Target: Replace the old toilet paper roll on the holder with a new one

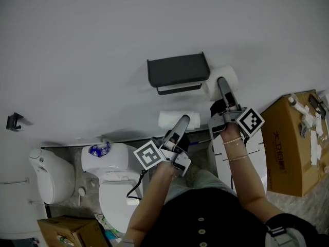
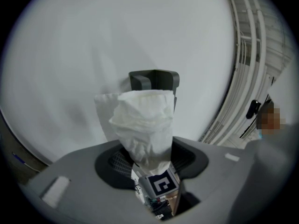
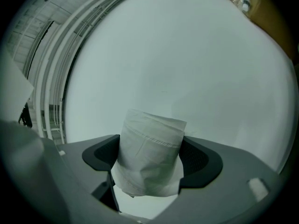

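While the right gripper (image 1: 222, 81) clamps a full roll (image 1: 232, 76) wide between its jaws, just right of the dark wall holder (image 1: 177, 70), the left gripper (image 1: 183, 119) pinches a crumpled roll (image 1: 168, 120) below that holder.

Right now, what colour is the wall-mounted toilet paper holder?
The holder is dark grey, clearest in the head view.
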